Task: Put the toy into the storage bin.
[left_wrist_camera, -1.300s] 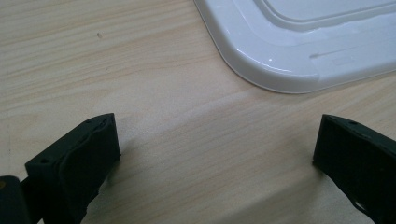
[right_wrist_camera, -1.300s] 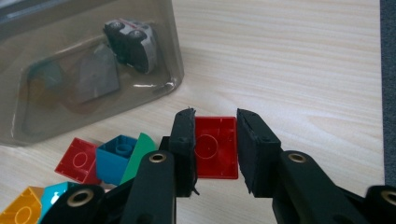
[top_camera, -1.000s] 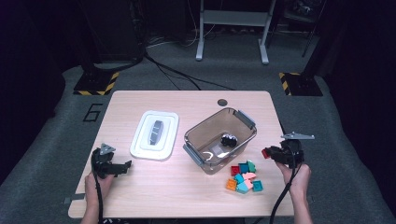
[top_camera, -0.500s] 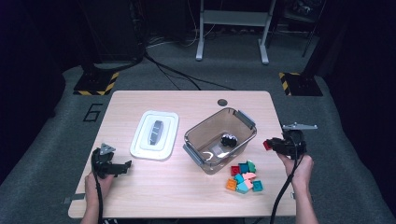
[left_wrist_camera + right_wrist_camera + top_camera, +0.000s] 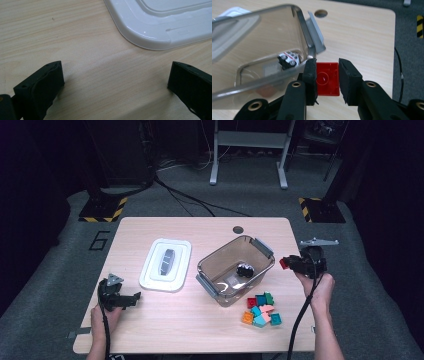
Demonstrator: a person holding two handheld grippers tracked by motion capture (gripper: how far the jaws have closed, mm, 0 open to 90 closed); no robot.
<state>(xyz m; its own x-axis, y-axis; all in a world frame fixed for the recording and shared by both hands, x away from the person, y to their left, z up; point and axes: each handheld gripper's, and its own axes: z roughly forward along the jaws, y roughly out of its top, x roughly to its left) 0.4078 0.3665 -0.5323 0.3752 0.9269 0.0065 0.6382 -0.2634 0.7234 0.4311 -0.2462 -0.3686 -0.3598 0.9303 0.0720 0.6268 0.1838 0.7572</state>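
Far left, low on the pale wooden table (image 5: 200, 225): left gripper (image 5: 131, 298) parked flat, jaws spread wide with nothing but bare wood between them in its own view, idle. Just beyond it, lying flat and off its box, the white rectangular plastic lid (image 5: 165, 264), its rounded corner (image 5: 150, 40) showing ahead of those open jaws. Moving right to mid-table: the clear smoky plastic tub (image 5: 235, 269), set at an angle with grey clip handles at both ends, and inside it a small black-and-white toy car (image 5: 245, 269), seen again through the wall in the right gripper view (image 5: 289, 59). Front right of the tub, a loose cluster of coloured building bricks (image 5: 261, 309), red, green, teal, pink and orange, touching one another, well clear of either tool. Then the action: right gripper (image 5: 286, 263) raised off the table at the tub's right end, clamped across the two side faces of a red square plastic brick (image 5: 327, 78), its hollow underside facing the camera. Key relation: tub opening just to the left of the held brick, rim corner almost touching the near jaw, tub's long axis running roughly along the line of approach. Probably a drop into the tub next, needing only a short carry leftward over the rim before letting go. Right hand (image 5: 315, 287) plainly the nearer one; left far off.
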